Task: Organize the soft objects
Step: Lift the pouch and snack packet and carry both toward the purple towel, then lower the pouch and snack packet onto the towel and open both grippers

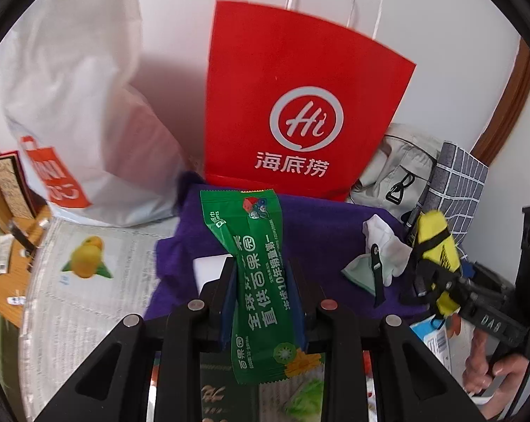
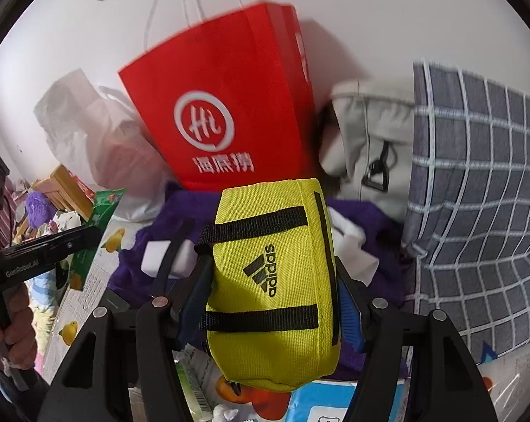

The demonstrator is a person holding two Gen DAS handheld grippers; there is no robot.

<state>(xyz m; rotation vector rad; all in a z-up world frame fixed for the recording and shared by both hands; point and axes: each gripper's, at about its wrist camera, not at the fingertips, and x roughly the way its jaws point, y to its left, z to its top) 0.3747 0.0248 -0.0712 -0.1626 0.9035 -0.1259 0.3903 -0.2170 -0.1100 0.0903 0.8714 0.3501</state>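
My left gripper [image 1: 261, 274] is shut on a green wet-wipe packet [image 1: 254, 253], which stands upright between the fingers above a purple cloth [image 1: 321, 232]. My right gripper [image 2: 272, 281] is shut on a yellow sports pouch [image 2: 275, 246] with black straps, held over the same purple cloth [image 2: 184, 211]. A red paper bag [image 1: 300, 105] stands upright just behind the cloth, its mouth out of sight. In the left wrist view the yellow pouch [image 1: 435, 235] hangs at the right. In the right wrist view the green packet [image 2: 103, 218] shows at the left.
A white plastic bag [image 1: 82, 105] stands left of the red bag. A grey backpack [image 2: 370, 147] and a checked grey cushion [image 2: 476, 193] crowd the right. White cloth pieces [image 1: 384, 242] lie on the purple cloth. Printed cartons lie below, clutter at far left.
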